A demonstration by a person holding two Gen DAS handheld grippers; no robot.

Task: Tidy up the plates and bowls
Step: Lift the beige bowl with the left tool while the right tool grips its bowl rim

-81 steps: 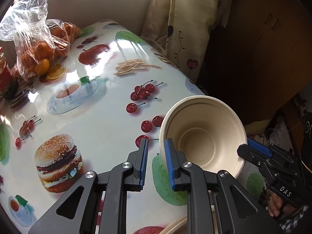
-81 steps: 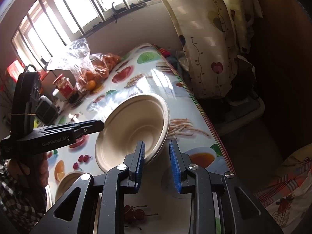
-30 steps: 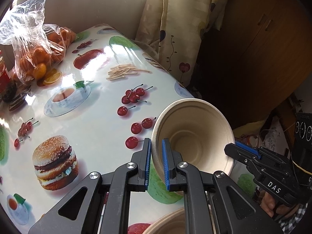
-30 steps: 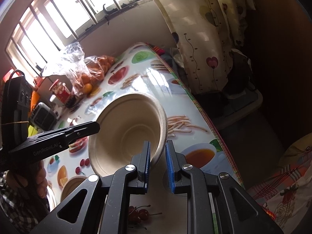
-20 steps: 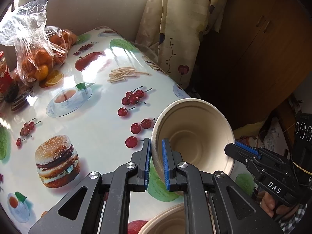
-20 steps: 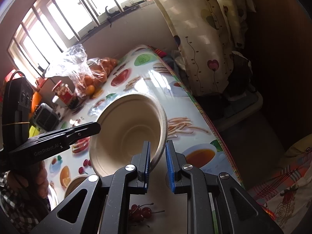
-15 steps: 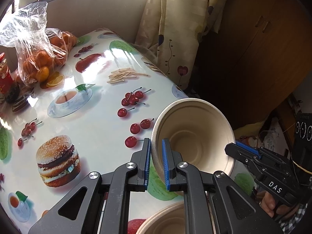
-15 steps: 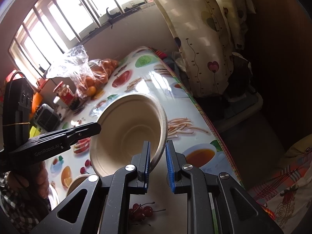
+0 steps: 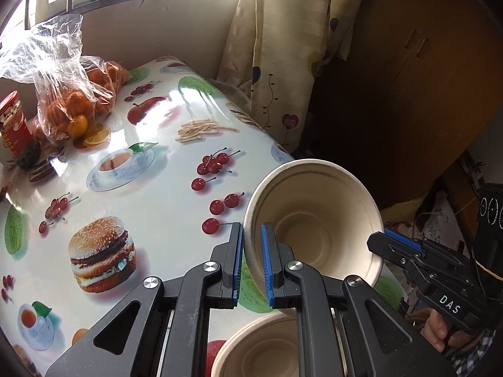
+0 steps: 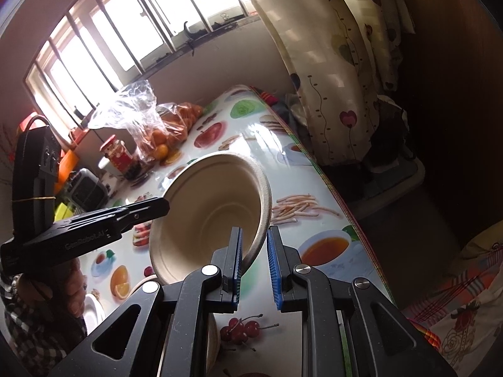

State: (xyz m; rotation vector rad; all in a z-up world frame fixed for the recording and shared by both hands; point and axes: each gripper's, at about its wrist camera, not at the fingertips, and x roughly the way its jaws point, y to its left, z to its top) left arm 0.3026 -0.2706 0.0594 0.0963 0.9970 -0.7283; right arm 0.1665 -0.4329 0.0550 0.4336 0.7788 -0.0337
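Bowls first, from our left wrist view: the beige pulp bowl (image 9: 314,223) we hold is empty, tilted with its mouth toward the camera, above the table (image 9: 163,194) edge at about 4 o'clock. Our left gripper (image 9: 251,264) is clamped narrow on its near rim; our right gripper (image 9: 399,245) meets the rim at 3 o'clock. A second empty bowl (image 9: 261,345) sits at 6 o'clock. A plastic bag (image 9: 63,72) of oranges lies at 10 o'clock

From our right wrist view, the bowl (image 10: 210,213) looks smooth and unmarked, its rim between the blue pads of our right gripper (image 10: 254,264), which stand slightly apart around it; we cannot tell whether they grip. Our left gripper (image 10: 157,205) holds the 9 o'clock rim
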